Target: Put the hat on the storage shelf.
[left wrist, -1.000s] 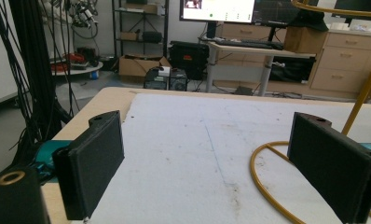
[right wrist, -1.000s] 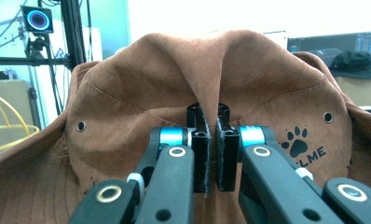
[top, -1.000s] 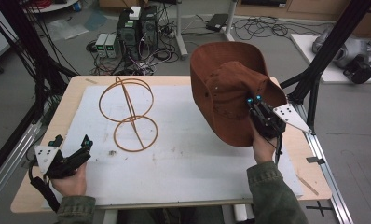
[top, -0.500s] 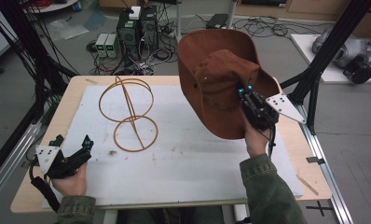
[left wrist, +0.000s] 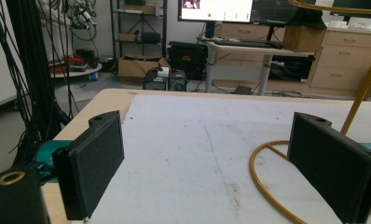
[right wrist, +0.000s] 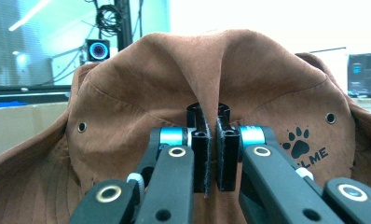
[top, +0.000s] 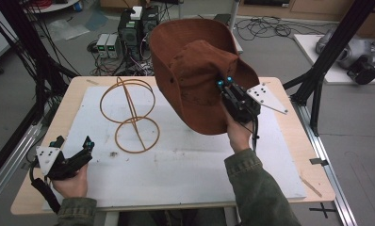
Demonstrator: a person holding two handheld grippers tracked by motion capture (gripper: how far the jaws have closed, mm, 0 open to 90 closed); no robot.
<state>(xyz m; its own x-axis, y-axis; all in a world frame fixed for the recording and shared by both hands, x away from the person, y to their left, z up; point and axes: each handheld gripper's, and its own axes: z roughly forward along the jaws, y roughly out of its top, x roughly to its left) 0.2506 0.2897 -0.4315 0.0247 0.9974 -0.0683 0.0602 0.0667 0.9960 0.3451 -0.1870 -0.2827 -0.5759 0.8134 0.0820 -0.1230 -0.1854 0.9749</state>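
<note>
From the high view, one brown suede-like bucket hat (top: pixel 195 70) hangs in the air above the far side of the bench (top: pixel 289 155), pinched at its crown by the right claw (top: pixel 222 84); its wide floppy brim curls up and away from that claw. The left claw (top: pixel 72 146) rests low at the near left corner of the bench, jaws spread and empty. Ahead of it and to its right stands one wire hat stand (top: pixel 129 115), made of thin golden rod bent into two rings joined by an upright hoop, on a white mat (top: pixel 185 174).

The left gripper view looks between two flat black jaw pads set wide apart with nothing between them. The white mat's scuffed, faintly stained surface runs ahead, and the base ring of the wire hat stand (left wrist: pixel 267 186) curves just beyond the right-hand pad.

The right gripper view shows the jaws shut tight on a fold of the bucket hat (right wrist: pixel 127 116). Two metal eyelets flank the fold, and a black paw-print logo (right wrist: pixel 298 140) sits to the claw's right.
</note>
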